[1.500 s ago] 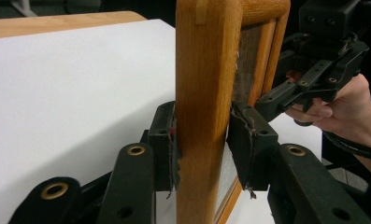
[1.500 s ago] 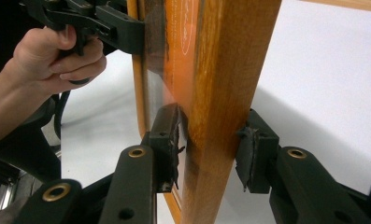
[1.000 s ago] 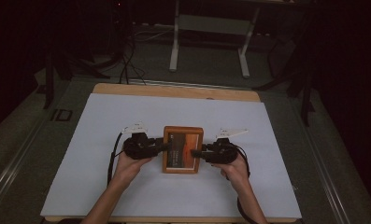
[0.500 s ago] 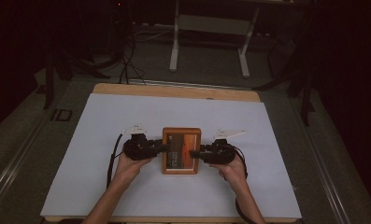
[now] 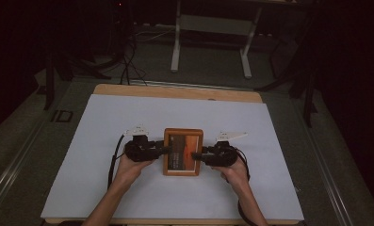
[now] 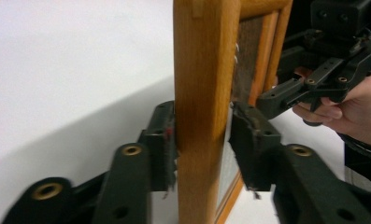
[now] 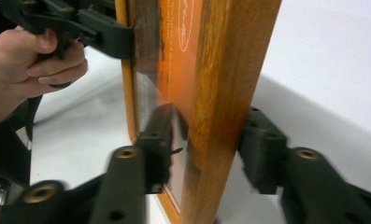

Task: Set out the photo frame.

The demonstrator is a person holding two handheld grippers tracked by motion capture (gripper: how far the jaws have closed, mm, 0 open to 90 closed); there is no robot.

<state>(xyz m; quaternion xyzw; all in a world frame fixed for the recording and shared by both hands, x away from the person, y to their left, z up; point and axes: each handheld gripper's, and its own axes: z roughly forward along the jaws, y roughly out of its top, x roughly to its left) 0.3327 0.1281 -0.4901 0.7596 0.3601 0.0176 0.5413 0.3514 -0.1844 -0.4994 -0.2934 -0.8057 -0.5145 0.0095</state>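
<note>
Left of centre in the high view, the left gripper (image 5: 162, 150) meets the left rail of the wooden picture frame (image 5: 183, 152). In the left gripper view the rail stands between its jaws: they have just been opening, one pad still brushes the wood, and the other stands a little off the glass side. So the hold is loosening, not a firm grip.

The picture frame sits mid-frame on the white tabletop (image 5: 95, 122), print facing up and seemingly lying flat.

Right of centre, the right gripper (image 5: 198, 156) straddles the right rail. Its jaws have also just been opening: in the right gripper view there is a clear gap on the outer side, while the inner pad is blurred near the glass.

Judgement: this looks like a release after setting down. To do it well, open both sides evenly and fully, then draw each gripper straight outward and level, so no pad drags the rail or skews the frame.
</note>
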